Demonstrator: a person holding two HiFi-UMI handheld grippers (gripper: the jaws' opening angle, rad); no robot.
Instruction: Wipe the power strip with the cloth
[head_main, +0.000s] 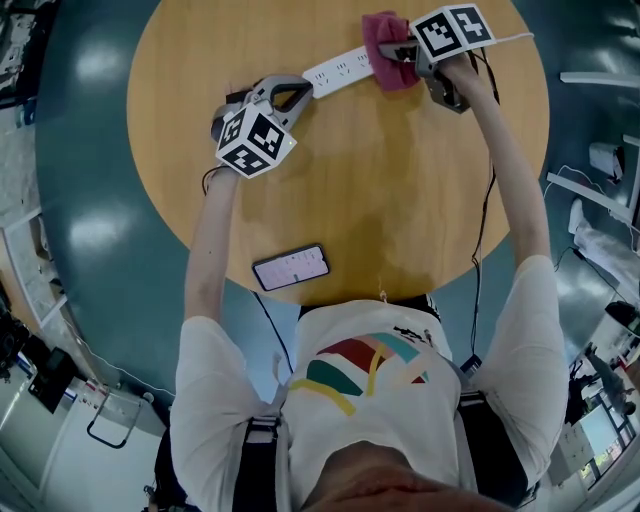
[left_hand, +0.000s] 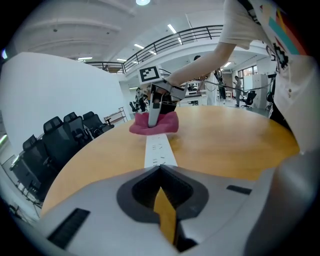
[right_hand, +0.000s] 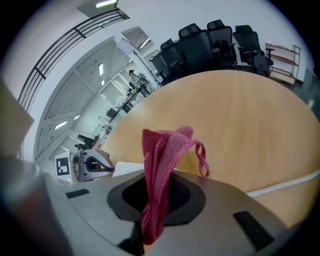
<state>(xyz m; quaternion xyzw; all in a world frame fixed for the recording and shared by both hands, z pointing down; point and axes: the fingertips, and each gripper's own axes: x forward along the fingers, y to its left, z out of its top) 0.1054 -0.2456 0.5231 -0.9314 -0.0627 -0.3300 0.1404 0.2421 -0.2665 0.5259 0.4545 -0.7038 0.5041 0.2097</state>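
Note:
A white power strip lies across the far part of the round wooden table. A pink cloth rests on its right end, and my right gripper is shut on that cloth. In the right gripper view the cloth sticks up from between the jaws, with a bit of the strip behind it. My left gripper is shut, its tips at the strip's left end. In the left gripper view the strip runs straight ahead from the closed tips to the cloth.
A smartphone lies screen up near the table's front edge. A thin white cable trails off past the right gripper. Black office chairs stand beyond the table's far side.

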